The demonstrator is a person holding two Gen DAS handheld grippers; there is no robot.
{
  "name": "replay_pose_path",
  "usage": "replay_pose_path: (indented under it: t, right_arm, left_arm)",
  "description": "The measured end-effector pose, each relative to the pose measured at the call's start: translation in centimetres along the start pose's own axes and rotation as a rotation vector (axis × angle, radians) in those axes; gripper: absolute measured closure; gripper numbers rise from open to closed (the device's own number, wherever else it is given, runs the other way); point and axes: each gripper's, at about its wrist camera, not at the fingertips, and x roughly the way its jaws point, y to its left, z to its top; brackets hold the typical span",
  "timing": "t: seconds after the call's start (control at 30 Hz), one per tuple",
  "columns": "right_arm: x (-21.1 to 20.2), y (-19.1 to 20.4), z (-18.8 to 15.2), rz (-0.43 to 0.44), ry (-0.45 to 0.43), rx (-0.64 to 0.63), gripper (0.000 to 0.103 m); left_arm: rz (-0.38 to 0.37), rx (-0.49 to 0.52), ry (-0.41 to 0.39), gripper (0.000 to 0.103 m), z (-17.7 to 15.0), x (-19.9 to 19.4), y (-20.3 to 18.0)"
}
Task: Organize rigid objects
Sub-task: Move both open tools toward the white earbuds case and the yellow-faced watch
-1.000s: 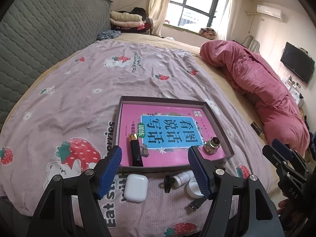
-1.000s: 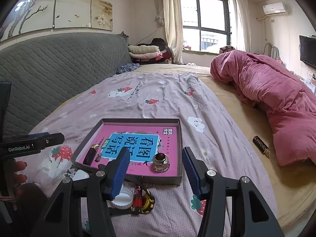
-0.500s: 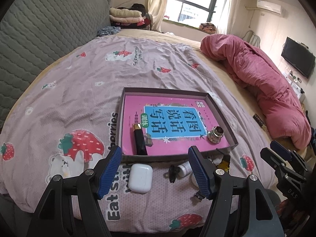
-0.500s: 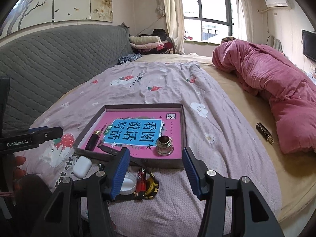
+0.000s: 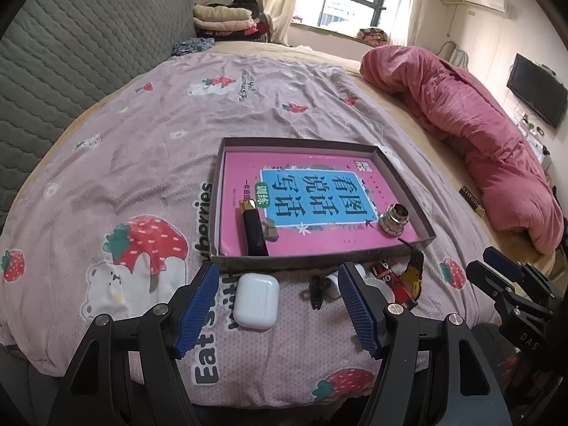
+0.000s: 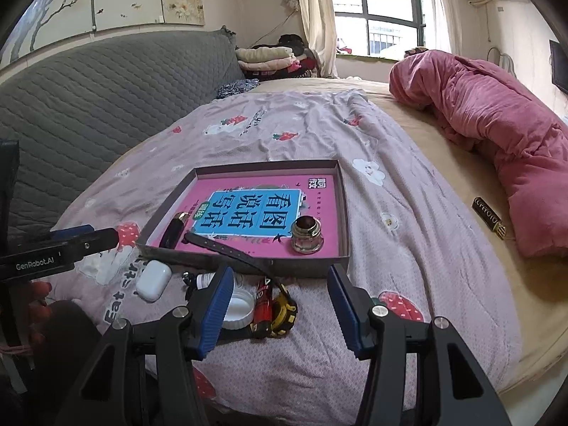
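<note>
A shallow grey box (image 5: pixel 216 206) (image 6: pixel 342 213) on the bed holds a pink book (image 5: pixel 309 170), a black lipstick (image 5: pixel 252 227) (image 6: pixel 174 229) and a small metal jar (image 5: pixel 394 220) (image 6: pixel 306 234). In front of the box lie a white earbud case (image 5: pixel 256 300) (image 6: pixel 153 280), a black clip (image 5: pixel 316 289), a small white bottle (image 6: pixel 206 278), a white lid (image 6: pixel 238 307), a red battery (image 6: pixel 263 301) and a yellow tape measure (image 6: pixel 284 310). A black strap (image 6: pixel 227 250) leans over the box's front wall. My left gripper (image 5: pixel 275 314) and my right gripper (image 6: pixel 280 310) are both open and empty, above the loose items.
A pink quilt (image 5: pixel 479 113) (image 6: pixel 497 120) lies along the right side of the bed. A small dark bar (image 6: pixel 488 217) lies beside it. A grey padded headboard (image 5: pixel 71 53) runs along the left. Folded clothes (image 6: pixel 266 60) are stacked at the far end.
Both grippers have drawn back and up from the box, so more of the loose items in front of it shows. Nothing on the bed has moved.
</note>
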Motion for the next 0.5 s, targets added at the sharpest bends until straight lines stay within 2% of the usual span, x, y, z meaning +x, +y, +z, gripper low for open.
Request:
replay_pose_path:
  t: [0.5]
  right_arm:
    - [1.5, 0.4, -1.3, 0.002, 0.060, -0.001, 0.048]
  left_arm:
    - [0.020, -0.009, 0.050, 0.032, -1.5, 1.3, -0.1]
